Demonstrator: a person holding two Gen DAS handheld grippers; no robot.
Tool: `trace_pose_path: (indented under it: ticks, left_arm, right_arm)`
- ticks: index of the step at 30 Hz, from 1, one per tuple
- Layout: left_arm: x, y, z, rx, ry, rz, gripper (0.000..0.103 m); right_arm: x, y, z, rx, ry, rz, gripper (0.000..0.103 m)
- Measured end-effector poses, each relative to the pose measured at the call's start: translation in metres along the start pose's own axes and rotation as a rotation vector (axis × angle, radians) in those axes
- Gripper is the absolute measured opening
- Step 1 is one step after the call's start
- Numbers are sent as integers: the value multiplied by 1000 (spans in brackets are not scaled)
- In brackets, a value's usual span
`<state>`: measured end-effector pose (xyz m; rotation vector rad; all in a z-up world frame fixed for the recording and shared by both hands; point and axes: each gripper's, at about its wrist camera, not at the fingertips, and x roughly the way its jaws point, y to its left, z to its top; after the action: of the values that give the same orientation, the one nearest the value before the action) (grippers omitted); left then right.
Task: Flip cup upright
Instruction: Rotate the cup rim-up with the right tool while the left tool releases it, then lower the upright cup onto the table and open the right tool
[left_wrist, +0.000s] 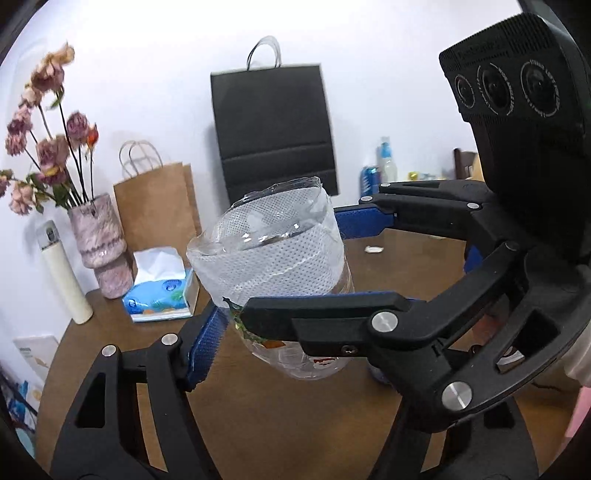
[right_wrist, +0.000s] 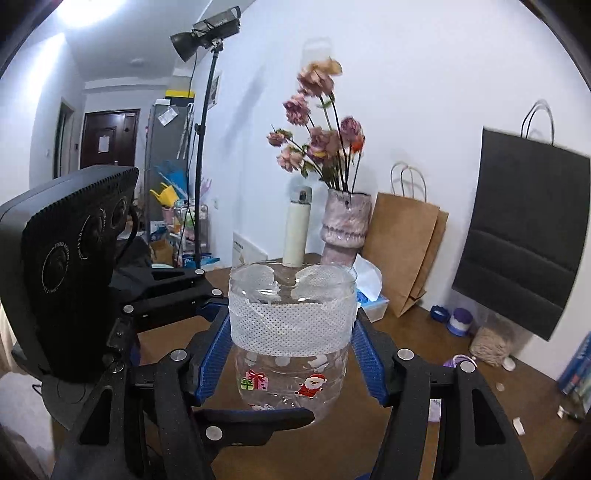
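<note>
The cup (left_wrist: 273, 266) is clear plastic with a white mesh band near its open top and Christmas stickers low down. It is upright, mouth up, held just above the brown table. My right gripper (right_wrist: 291, 354) is shut on the cup (right_wrist: 291, 325), one blue pad on each side. In the left wrist view the right gripper (left_wrist: 332, 258) reaches in from the right around the cup. My left gripper's left blue pad (left_wrist: 207, 339) touches the cup's lower left side; its right finger is hidden behind the right gripper. In the right wrist view the left gripper (right_wrist: 236, 373) comes in from the left.
At the back of the table (left_wrist: 295, 413) stand a pink vase of dried flowers (left_wrist: 99, 243), a white flask (left_wrist: 62, 273), a tissue pack (left_wrist: 159, 291), a brown paper bag (left_wrist: 155, 206) and a black bag (left_wrist: 273, 129). Small jars (right_wrist: 458, 321) and scraps lie at right.
</note>
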<state>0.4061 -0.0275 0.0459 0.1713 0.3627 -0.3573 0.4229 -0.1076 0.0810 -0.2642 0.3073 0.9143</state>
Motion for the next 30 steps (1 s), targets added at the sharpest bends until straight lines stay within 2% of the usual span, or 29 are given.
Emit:
trace_pose_path:
  ticks: [4, 5, 10, 13, 16, 20, 26, 30]
  left_arm:
    - [34, 9, -9, -23, 54, -6, 66]
    - [42, 9, -12, -25, 69, 5, 62]
    - [42, 0, -17, -25, 68, -15, 62]
    - [41, -12, -25, -20, 105, -49, 62]
    - [42, -25, -36, -5, 124, -45, 58]
    - [45, -34, -50, -35, 189, -93, 57]
    - [48, -42, -72, 5, 292, -58, 57]
    - [41, -36, -81, -23, 311, -39, 57]
  right_arm:
    - [29, -30, -16, 45, 37, 26, 67]
    - [35, -36, -22, 67, 46, 23, 67]
    - [30, -36, -33, 85, 57, -22, 67]
    - [19, -24, -36, 46, 102, -108, 72]
    - [6, -10, -46, -19, 136, -218, 72]
    - [-2, -12, -71, 59, 160, -188, 72]
    - [11, -9, -93, 111, 247, -140, 72]
    - [17, 0, -96, 115, 247, -105, 70]
